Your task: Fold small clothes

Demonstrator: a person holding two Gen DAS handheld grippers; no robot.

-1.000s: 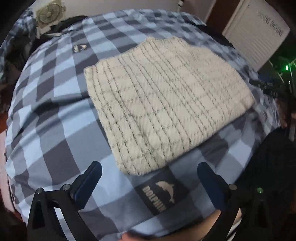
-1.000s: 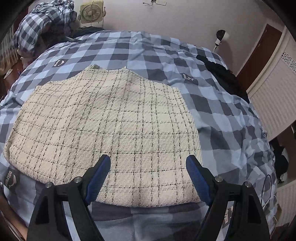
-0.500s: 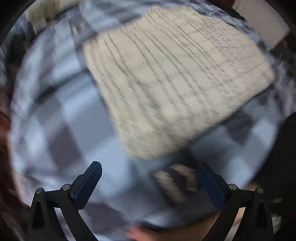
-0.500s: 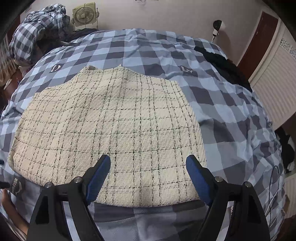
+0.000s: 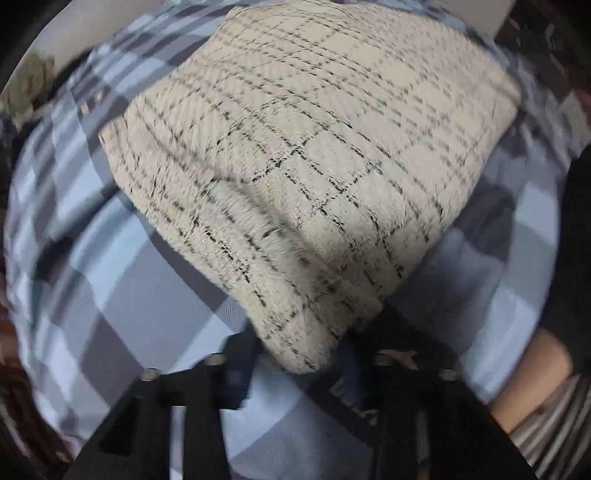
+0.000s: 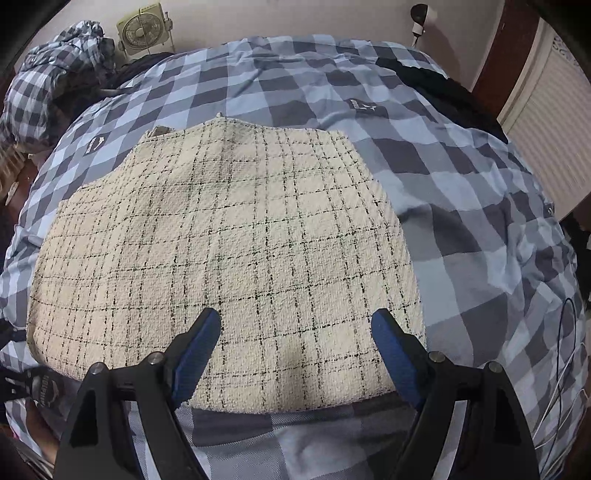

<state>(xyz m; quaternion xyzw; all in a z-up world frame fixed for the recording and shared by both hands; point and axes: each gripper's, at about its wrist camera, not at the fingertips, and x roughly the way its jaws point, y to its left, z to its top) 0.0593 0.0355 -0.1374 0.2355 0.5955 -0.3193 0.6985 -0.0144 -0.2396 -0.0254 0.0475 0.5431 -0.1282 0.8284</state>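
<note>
Cloth (image 6: 221, 266), cream with thin black checks, lies spread flat on a bed under a blue and grey chequered cover (image 6: 480, 206). At the far left of the right wrist view a crumpled chequered heap (image 6: 51, 77) sits by the wall, with a small fan (image 6: 142, 31) just beside it. Next comes the cloth, its near edge towards the camera. Its left near corner is bunched up in the left wrist view, which is blurred: the left claw (image 5: 303, 354) is closing, and that corner sits between its fingers, with the fabric pulled into folds above them. Whether the pads press it firmly yet I cannot tell through the blur. A bare forearm (image 5: 532, 373) shows at that view's right edge. The right claw (image 6: 295, 350) hangs over the cloth's right near part with its blue fingers (image 6: 199, 350) wide apart, holding nothing. Further right a dark garment (image 6: 443, 92) lies on the cover near a white louvred door (image 6: 546, 122).
</note>
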